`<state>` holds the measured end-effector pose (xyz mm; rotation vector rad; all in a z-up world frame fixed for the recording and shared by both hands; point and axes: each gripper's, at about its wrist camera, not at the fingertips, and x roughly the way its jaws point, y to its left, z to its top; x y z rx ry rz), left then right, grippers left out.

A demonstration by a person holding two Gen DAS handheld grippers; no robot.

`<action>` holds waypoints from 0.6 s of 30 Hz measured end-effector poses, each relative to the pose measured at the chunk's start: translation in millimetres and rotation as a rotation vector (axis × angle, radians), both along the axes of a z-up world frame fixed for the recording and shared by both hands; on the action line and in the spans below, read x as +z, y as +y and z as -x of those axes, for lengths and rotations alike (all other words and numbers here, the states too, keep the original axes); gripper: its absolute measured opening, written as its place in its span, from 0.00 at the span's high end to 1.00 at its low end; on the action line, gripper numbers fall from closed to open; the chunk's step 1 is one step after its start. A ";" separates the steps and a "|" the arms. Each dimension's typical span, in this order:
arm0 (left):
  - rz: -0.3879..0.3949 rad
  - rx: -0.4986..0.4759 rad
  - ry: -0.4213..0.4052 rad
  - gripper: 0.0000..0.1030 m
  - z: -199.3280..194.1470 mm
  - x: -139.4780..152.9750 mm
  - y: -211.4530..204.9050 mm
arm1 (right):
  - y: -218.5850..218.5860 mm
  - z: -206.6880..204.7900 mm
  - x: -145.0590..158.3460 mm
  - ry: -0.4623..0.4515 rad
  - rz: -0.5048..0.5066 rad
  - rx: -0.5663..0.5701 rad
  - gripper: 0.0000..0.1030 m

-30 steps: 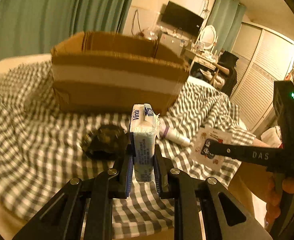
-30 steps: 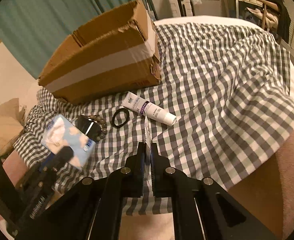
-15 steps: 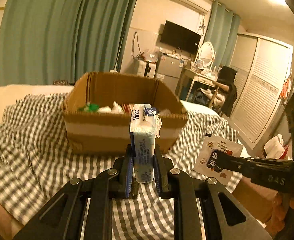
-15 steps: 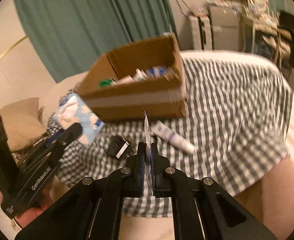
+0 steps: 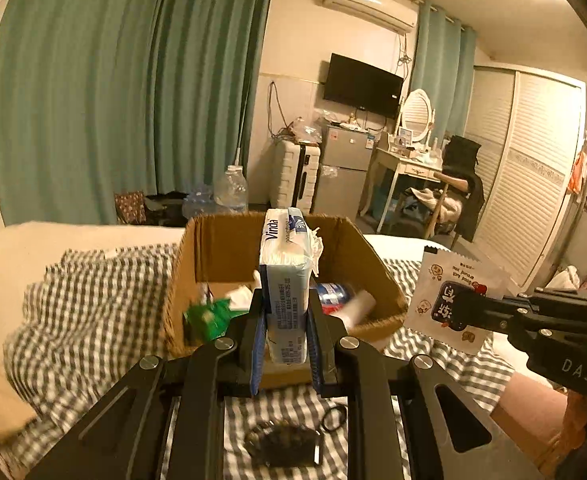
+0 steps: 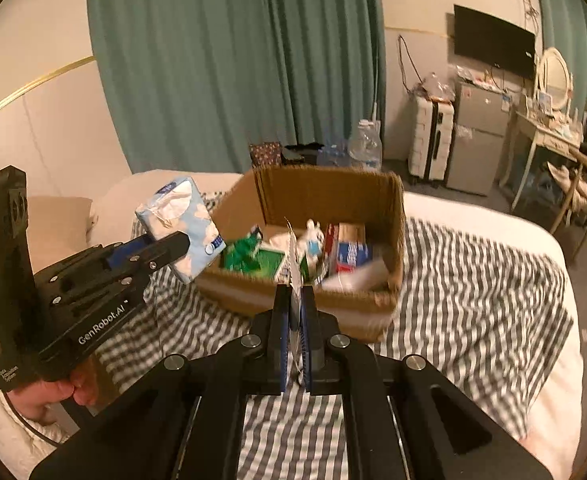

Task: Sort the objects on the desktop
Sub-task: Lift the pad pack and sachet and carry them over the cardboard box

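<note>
Left claw (image 5: 286,334) grips 1 tissue pack (image 5: 286,280) | right claw (image 6: 294,332) grips 1 sachet (image 5: 455,296) | 1 box (image 6: 333,196)

left gripper (image 5: 285,344): we see black arms, blue pads, silver screws
right gripper (image 6: 295,328): black, blue pads; white "GenRobot.AI" at nine o'clock
</note>
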<state>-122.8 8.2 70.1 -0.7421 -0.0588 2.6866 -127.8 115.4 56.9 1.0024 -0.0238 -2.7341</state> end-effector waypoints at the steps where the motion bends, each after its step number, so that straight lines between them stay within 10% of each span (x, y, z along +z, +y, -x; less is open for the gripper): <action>1: 0.004 -0.005 0.001 0.82 6.5 2.4 -0.2 | -1.0 3.5 2.0 0.005 -0.003 0.004 0.95; 10: 0.037 0.019 0.034 0.82 60.0 13.0 -3.8 | -17.0 57.8 13.6 0.036 -0.022 0.035 0.95; 18: 0.014 0.060 -0.050 0.82 115.8 -33.9 1.8 | -1.5 116.1 -29.1 -0.056 0.042 0.005 0.95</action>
